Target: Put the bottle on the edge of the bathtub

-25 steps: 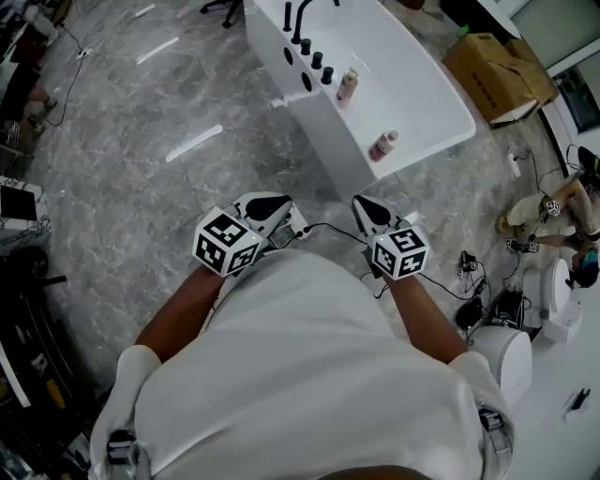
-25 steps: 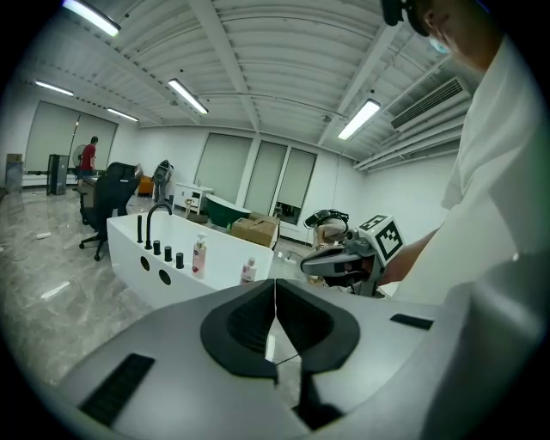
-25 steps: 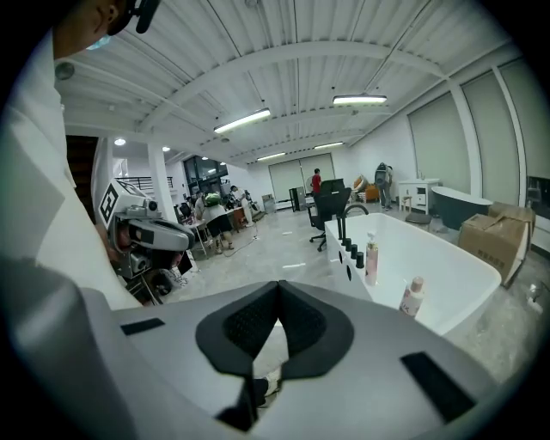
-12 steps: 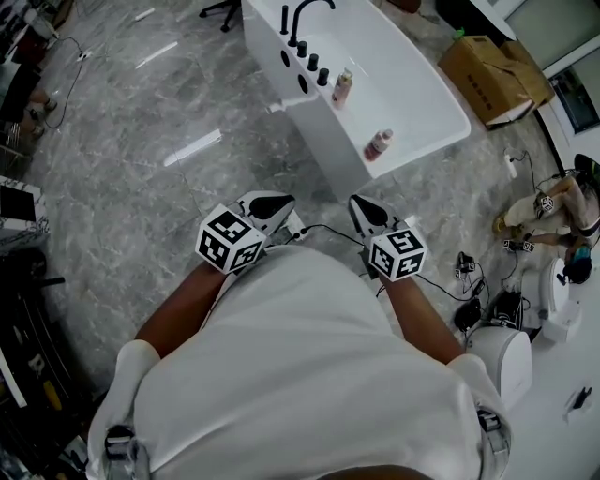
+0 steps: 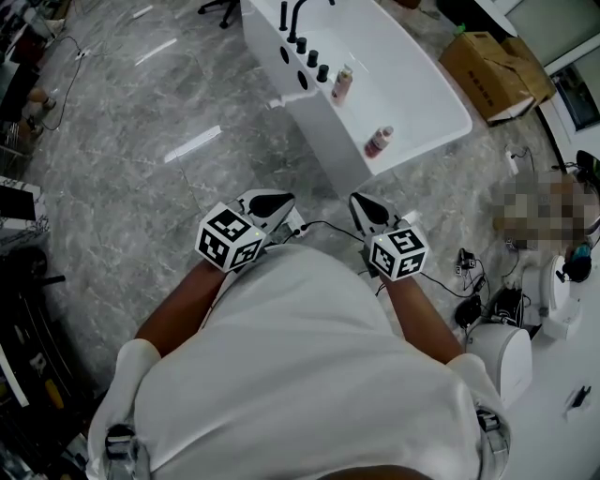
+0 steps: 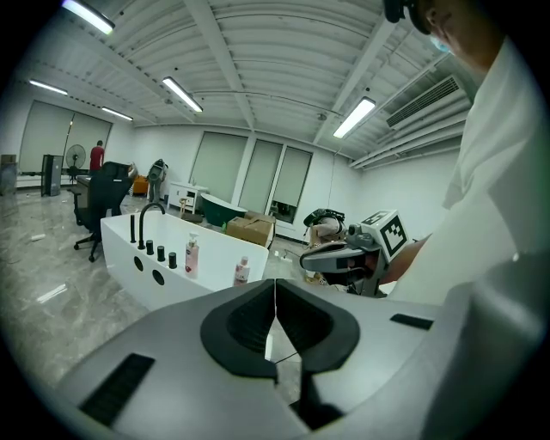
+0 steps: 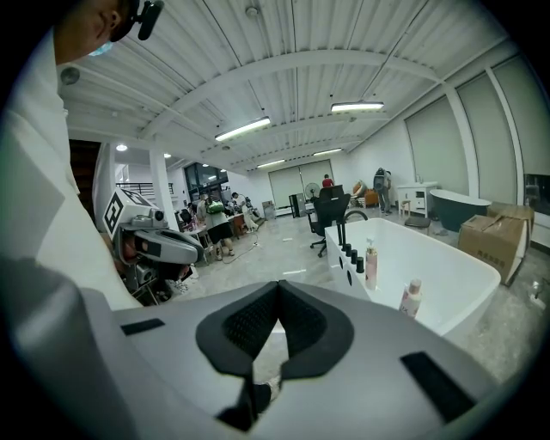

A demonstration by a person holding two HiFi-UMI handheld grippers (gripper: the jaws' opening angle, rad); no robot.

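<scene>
Left hand-held gripper (image 5: 272, 202) and right hand-held gripper (image 5: 367, 208): both clenched, empty. The bottle (image 5: 378, 142) stands upright at the near rim of the bathtub (image 5: 323, 141), well ahead; the right hand-held gripper is nearer.

Grippers: two, left gripper (image 5: 269, 201) and right gripper (image 5: 366, 208). Marker cubes (image 5: 228, 240): two, one per gripper. White bathtub (image 5: 319, 127): one, far centre. Bottles at its near side: two, pump bottle (image 5: 343, 82) farther, capped bottle (image 5: 379, 142) nearer. Black faucet (image 5: 292, 15): one. Black knobs (image 5: 312, 58) beside faucet: three. Round holes (image 6: 158, 277) in tub wall: two. Dark bathtub (image 7: 455, 206): one, far off. Office chair (image 7: 330, 209): one.
</scene>
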